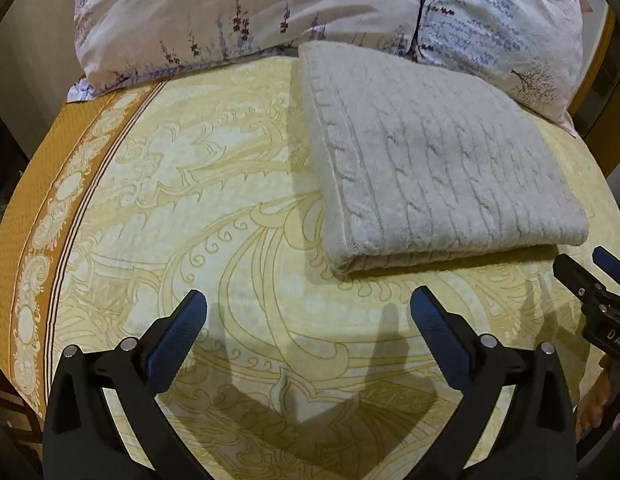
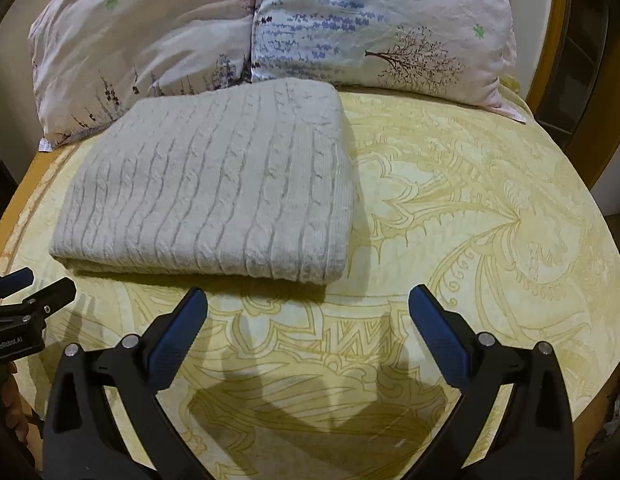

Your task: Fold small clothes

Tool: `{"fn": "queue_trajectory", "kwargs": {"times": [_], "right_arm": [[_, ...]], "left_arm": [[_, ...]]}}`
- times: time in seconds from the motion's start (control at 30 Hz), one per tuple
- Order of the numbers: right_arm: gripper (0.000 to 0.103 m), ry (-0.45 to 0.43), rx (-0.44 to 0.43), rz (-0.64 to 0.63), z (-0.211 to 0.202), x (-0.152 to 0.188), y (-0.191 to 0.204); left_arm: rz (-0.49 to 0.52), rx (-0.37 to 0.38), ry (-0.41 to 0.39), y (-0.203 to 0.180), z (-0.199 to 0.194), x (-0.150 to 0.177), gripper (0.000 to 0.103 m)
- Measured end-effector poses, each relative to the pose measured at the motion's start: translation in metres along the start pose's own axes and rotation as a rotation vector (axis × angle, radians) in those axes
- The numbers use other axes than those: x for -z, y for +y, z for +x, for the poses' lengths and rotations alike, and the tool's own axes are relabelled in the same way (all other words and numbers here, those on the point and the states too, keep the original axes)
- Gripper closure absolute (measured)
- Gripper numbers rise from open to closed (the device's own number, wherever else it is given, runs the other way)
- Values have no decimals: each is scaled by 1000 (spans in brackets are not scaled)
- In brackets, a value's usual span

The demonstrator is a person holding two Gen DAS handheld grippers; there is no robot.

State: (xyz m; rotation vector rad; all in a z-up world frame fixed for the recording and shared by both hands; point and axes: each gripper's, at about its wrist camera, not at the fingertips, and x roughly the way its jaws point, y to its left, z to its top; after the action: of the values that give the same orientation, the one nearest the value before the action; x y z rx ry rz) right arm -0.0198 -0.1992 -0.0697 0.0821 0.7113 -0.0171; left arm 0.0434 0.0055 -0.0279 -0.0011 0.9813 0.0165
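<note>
A grey cable-knit sweater (image 1: 437, 160) is lying folded into a neat rectangle on the bed (image 1: 198, 208), its far edge touching the flowered pillows (image 1: 238, 12). The left gripper (image 1: 308, 312) is hovering over the yellow patterned bedspread just short of the sweater, its jaws spread wide and holding nothing. The right gripper (image 2: 308, 312) is doing likewise beside it, also wide and empty.
</note>
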Motion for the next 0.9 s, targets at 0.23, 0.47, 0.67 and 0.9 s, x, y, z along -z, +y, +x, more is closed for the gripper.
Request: {"fn": "queue_trajectory", "kwargs": {"times": [0.23,0.47,0.67,0.9], "right_arm": [[2,16,8,4,3,0,0],[2,35,9,0,8,-1,3],[2,68,30,-26,16,2,9],[2,73,15,5,21,6,6]], "left_arm": [[-10,0,36,-2,8,1,1],[16,-29,47,-9,12,1,1],[9,-33,50,-8,13,0,1],[17,-28,81,-7,15,-4,1]]}}
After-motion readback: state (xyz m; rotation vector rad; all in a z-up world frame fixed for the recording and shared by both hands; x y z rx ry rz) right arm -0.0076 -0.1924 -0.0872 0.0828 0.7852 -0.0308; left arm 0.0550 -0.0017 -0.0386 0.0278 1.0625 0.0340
